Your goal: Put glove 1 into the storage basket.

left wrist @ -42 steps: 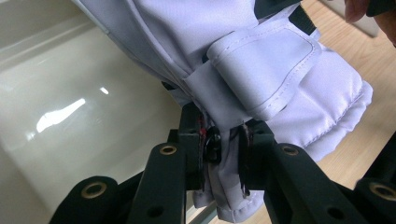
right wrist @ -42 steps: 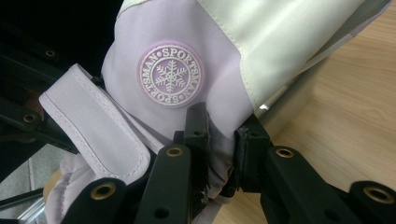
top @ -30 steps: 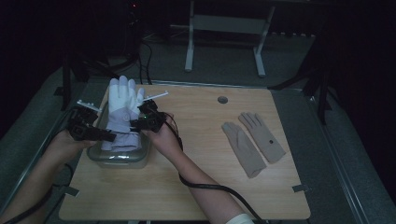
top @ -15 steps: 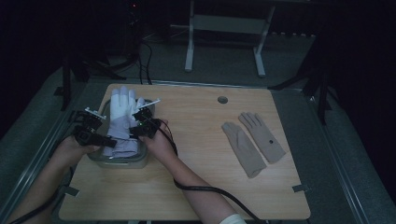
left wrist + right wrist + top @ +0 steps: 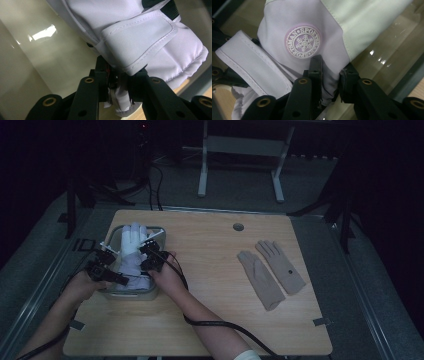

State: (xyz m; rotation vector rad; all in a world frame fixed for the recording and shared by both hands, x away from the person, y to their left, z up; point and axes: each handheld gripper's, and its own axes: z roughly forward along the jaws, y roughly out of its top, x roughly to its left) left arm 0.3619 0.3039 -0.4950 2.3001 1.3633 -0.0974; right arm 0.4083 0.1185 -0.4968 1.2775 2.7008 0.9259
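High view: both tongs had dropped since a second earlier, carrying the white ski glove (image 5: 131, 251) down into the clear bin (image 5: 161, 236) at the counter's (image 5: 215, 270) left end. A second ago the glove hung above the rim; at this moment its cuff sat inside the walls, fingers pointing away from the person.

Left tongs (image 5: 121, 279) clenched on the cuff's near-left edge; left gripper view showed fabric (image 5: 140, 42) bunched between the jaws, strap flap just above them. Right tongs (image 5: 141, 253) clenched on the cuff's other side; right gripper view had the snowflake badge (image 5: 304, 44) just above the jaws, cloth pinched between. Both jaw pairs had just been opening slightly, fabric between them and pads on the cloth.

My read: the placement was nearly done, release starting. Glove lay between the two tongs, bin floor beneath it.

Tan glove pair (image 5: 271, 270) lay well off to the right tongs' right, untouched — likely next.
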